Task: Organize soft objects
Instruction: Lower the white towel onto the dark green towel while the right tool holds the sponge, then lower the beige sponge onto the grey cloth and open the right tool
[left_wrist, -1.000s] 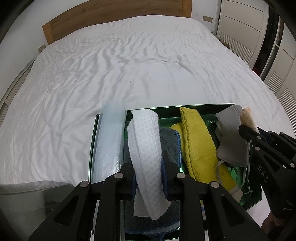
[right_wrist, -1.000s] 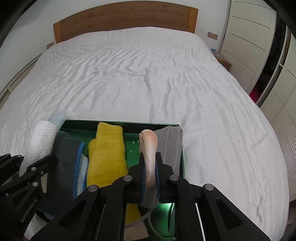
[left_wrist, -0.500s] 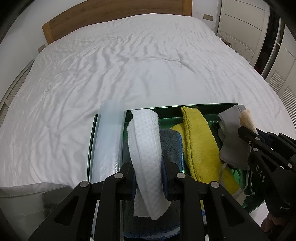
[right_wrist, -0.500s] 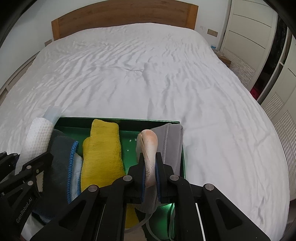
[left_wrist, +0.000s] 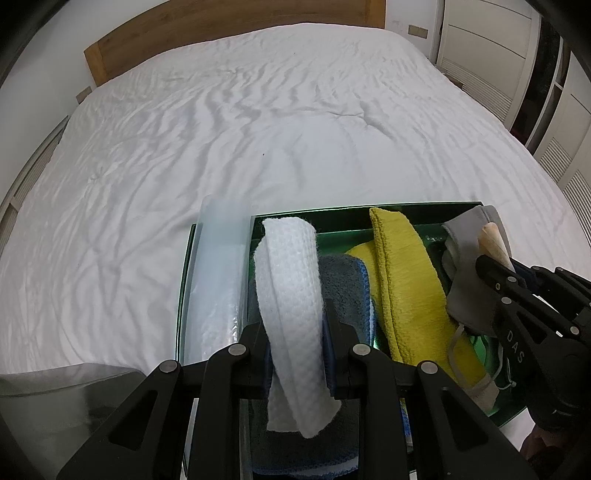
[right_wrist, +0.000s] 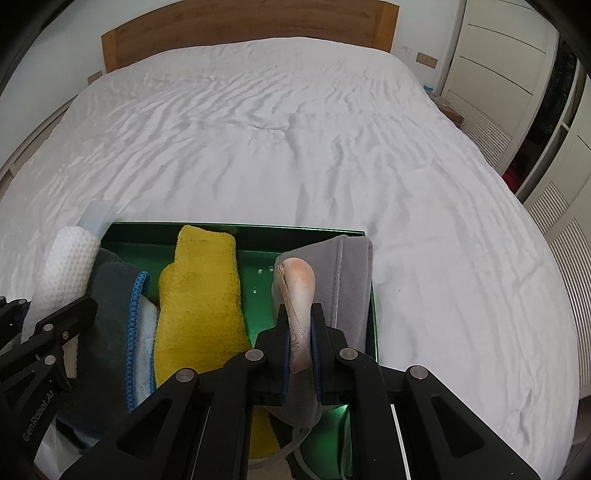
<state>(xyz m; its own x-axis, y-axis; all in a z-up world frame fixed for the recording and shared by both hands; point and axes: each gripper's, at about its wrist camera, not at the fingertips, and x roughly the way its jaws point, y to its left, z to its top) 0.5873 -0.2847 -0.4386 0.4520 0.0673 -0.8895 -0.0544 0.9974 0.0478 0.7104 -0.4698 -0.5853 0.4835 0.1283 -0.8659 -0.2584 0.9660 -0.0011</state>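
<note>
A green tray (left_wrist: 332, 218) (right_wrist: 236, 230) lies on the white bed near its foot. In it are a grey cloth with blue edging (left_wrist: 343, 284) (right_wrist: 110, 306), a yellow towel (left_wrist: 402, 280) (right_wrist: 199, 291) and a grey face mask (left_wrist: 469, 291) (right_wrist: 351, 280). My left gripper (left_wrist: 295, 321) is shut on a white waffle cloth (left_wrist: 288, 280), held over the tray's left part. My right gripper (right_wrist: 299, 321) is shut on a beige fabric piece (right_wrist: 295, 284), over the tray's right part next to the mask. Each gripper shows in the other's view, the right one (left_wrist: 517, 306), the left one (right_wrist: 44, 332).
A clear plastic sleeve (left_wrist: 218, 273) lies along the tray's left edge. The wrinkled white bedcover (left_wrist: 258, 129) stretches to a wooden headboard (right_wrist: 240, 29). White louvred wardrobe doors (right_wrist: 517, 74) stand on the right. A grey object (left_wrist: 55, 398) sits at the lower left.
Both views have shifted slightly forward and up; the tray sits a little lower in frame. Both grippers stay shut on their cloths.
</note>
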